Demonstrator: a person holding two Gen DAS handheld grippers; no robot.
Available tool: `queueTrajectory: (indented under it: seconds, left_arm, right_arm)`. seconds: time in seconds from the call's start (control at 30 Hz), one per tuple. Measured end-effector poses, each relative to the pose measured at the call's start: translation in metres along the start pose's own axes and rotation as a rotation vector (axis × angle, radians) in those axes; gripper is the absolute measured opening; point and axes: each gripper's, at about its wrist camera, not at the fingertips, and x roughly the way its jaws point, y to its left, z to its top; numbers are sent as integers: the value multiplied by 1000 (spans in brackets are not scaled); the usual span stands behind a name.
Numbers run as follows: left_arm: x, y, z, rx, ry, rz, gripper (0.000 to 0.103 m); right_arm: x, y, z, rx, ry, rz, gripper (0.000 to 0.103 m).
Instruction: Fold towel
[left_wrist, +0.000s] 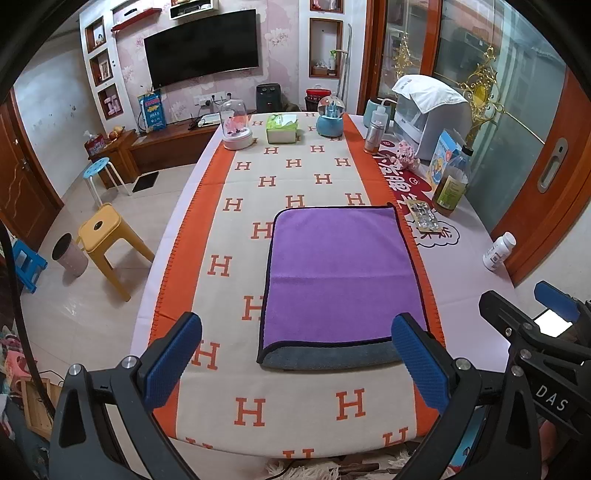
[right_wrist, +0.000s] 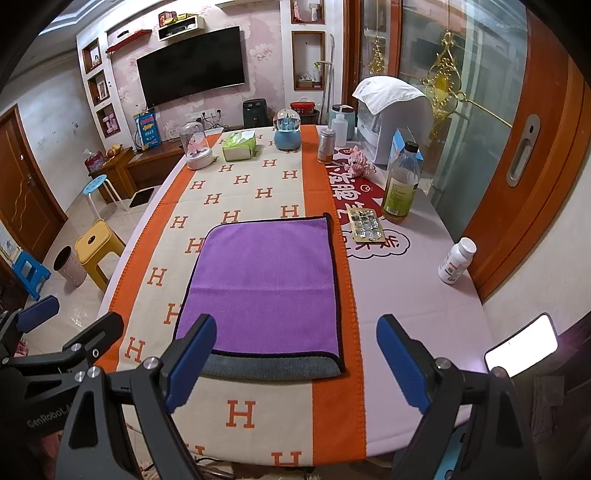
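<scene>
A purple towel (left_wrist: 338, 273) with a dark edge lies folded once on the orange and cream H-patterned cloth (left_wrist: 266, 177). Its grey underside shows as a strip along the near edge (left_wrist: 332, 356). It also shows in the right wrist view (right_wrist: 264, 280). My left gripper (left_wrist: 295, 363) is open and empty, held above the table near the towel's near edge. My right gripper (right_wrist: 295, 363) is open and empty, near the towel's near right corner. The right gripper shows at the right of the left view (left_wrist: 532, 332).
At the far end stand a glass dome (left_wrist: 236, 127), a tissue box (left_wrist: 282, 127) and a snow globe (left_wrist: 331, 118). On the right are an oil bottle (left_wrist: 450, 182), a blister pack (left_wrist: 424, 218), a white pill bottle (left_wrist: 498, 251) and a covered appliance (left_wrist: 428, 110). Stools (left_wrist: 105, 236) stand on the floor at the left.
</scene>
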Motion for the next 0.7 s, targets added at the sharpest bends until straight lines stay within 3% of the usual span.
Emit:
queueTrajectory:
  seconds: [0.37,0.7]
  left_arm:
    - [-4,2,6,-2,-8,-3,102]
    - [-9,2,12,12,-66,2,102]
  right_arm:
    - [-10,2,16,-8,-17,6,89]
    - [-10,-2,16,-24,-56,8,89]
